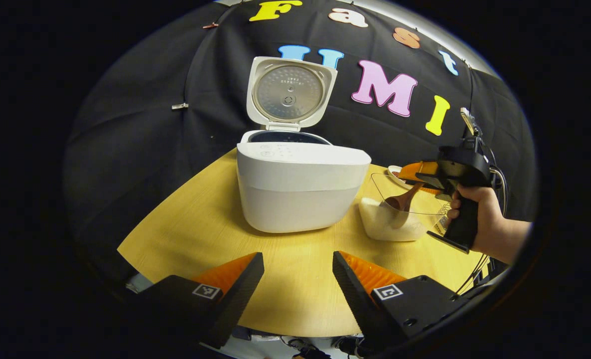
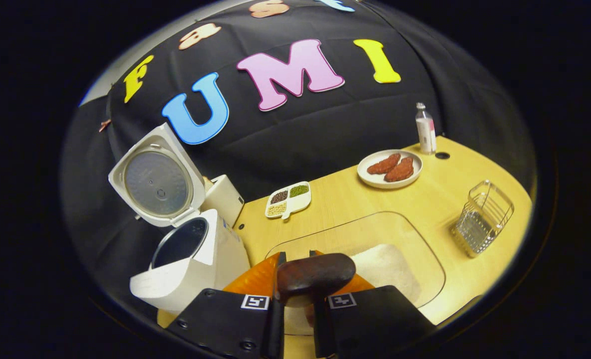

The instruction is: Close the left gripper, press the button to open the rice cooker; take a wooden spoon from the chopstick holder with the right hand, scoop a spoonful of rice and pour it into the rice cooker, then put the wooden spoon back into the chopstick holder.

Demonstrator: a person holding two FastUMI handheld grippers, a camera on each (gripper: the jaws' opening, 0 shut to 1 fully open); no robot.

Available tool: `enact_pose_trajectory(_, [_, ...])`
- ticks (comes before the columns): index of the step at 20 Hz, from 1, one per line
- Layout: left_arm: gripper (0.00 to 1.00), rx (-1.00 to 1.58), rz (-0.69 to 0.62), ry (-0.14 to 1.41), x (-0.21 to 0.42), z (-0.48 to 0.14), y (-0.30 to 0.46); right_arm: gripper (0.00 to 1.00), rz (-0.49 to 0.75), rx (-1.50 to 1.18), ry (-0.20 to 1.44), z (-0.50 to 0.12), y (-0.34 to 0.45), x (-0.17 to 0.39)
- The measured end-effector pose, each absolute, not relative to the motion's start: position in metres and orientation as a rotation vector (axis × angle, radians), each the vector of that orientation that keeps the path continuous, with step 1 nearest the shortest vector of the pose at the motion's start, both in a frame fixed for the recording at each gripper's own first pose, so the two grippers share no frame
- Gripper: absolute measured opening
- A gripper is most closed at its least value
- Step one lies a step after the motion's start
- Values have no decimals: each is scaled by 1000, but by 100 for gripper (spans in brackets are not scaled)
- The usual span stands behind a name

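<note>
Low centre of the right gripper view, right gripper [image 2: 298, 279] clamps the spoon [image 2: 314, 274] over the rice bowl [image 2: 427, 264]; left gripper [image 1: 298, 279] gapes idle; tilting toward the cooker [image 2: 186, 259], lower left, would likely spill rice.

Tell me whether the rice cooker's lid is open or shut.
Open. The lid stands tipped back on its hinge above the rice cooker, its metal inner plate facing forward and the dark inner pot exposed.

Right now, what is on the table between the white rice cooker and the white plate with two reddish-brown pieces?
In the right gripper view, a small white divided dish of beans lies between rice cooker and plate.
</note>
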State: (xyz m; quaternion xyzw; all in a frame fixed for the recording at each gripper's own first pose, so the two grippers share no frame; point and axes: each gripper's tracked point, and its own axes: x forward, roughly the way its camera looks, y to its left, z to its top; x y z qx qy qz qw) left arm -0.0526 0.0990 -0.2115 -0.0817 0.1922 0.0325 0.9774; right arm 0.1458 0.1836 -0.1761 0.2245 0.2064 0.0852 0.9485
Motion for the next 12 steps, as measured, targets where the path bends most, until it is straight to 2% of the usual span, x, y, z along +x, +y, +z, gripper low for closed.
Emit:
enact_pose_trajectory(1, [96,-164,62,388,-54,-210,95,24,156,494,435,-177,182,148])
enact_pose_trajectory(2, [96,-163,59,387,-56,-209,92,28,141,532,452,-179,180,150])
enact_pose_trajectory(12, [96,-127,34,376,-57,-200,85,28,-2,846,509,-178,121,151])
